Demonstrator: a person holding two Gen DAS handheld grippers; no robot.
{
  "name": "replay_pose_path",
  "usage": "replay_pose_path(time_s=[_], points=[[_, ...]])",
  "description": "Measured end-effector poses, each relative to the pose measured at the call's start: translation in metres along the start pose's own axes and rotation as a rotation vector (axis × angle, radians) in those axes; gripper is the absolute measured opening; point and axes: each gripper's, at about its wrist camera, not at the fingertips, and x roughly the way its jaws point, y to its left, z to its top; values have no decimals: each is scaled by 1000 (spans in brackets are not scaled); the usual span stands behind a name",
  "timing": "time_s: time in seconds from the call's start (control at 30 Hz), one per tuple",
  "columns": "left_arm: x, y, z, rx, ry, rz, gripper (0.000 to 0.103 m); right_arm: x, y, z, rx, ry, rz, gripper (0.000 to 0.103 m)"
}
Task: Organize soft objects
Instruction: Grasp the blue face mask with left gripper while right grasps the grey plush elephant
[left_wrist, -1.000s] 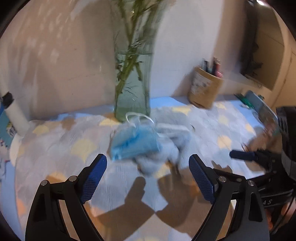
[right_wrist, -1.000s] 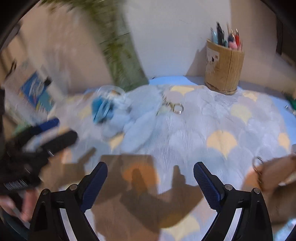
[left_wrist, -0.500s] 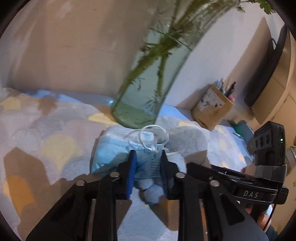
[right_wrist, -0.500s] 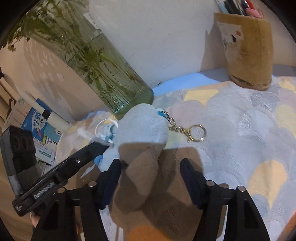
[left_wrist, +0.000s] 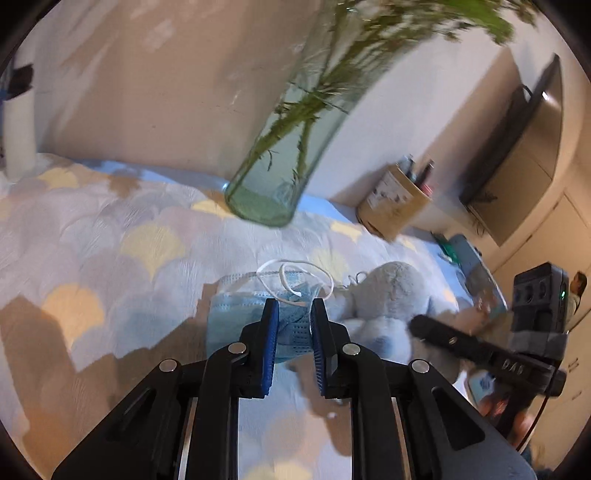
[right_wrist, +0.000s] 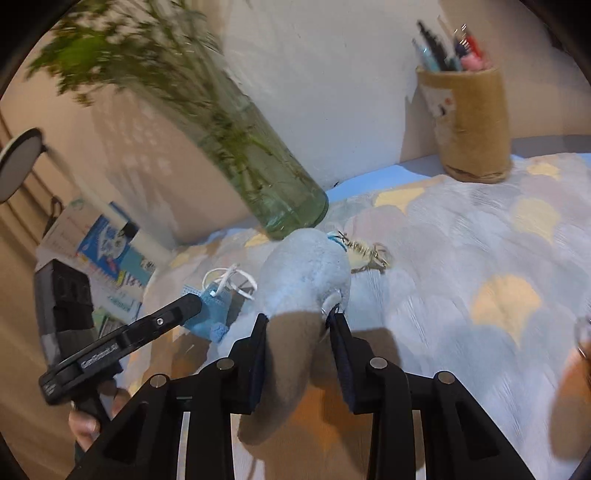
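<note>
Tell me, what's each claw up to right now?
Left claw closing on blue face mask. Right claw closing on grey plush toy. Glass vase stands close behind both, keyring trailing from the toy.

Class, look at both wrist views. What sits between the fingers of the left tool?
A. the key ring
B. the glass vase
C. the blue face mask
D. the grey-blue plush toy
C. In the left wrist view the left tool is closing with the crumpled blue face mask bunched between its blue pads, while the plush toy sits in the right tool.
</note>
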Motion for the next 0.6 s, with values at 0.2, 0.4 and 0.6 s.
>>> replay_pose_path(time_s=[0.2, 0.4, 0.6], points=[[-22, -17, -29, 54, -4, 101, 17, -51, -5, -24, -21, 42, -126, 32], [6, -13, -43, 97, 25, 108, 42, -51, -26, -26, 67, 106, -174, 46], [9, -11, -52, 123, 9, 118, 76, -41, -24, -42, 163, 98, -150, 91]])
